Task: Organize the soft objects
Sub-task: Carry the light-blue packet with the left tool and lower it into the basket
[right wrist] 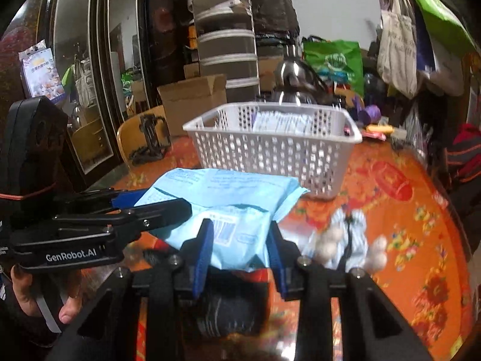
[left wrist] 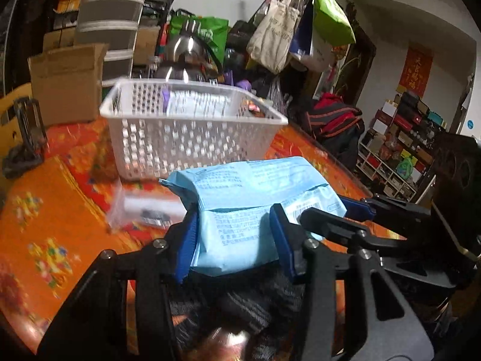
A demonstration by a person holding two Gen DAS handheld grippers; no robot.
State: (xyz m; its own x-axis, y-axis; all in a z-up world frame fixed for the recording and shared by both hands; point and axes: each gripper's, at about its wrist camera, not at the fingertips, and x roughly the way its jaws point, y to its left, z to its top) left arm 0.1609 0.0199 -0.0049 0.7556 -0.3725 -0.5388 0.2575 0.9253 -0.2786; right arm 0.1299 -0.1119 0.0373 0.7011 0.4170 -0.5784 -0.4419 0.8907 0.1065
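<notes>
Indoor room light, moderately bright and even, with soft shadows. Both fisheye views bend straight lines near the edges and fade to black corners. Motion blur smears the white basket (left wrist: 192,132) and the small items on the orange tablecloth (right wrist: 405,210). Bright glare spots shine on the metal kettle (left wrist: 186,57). The blue packet (left wrist: 240,210) looks fairly sharp.
</notes>
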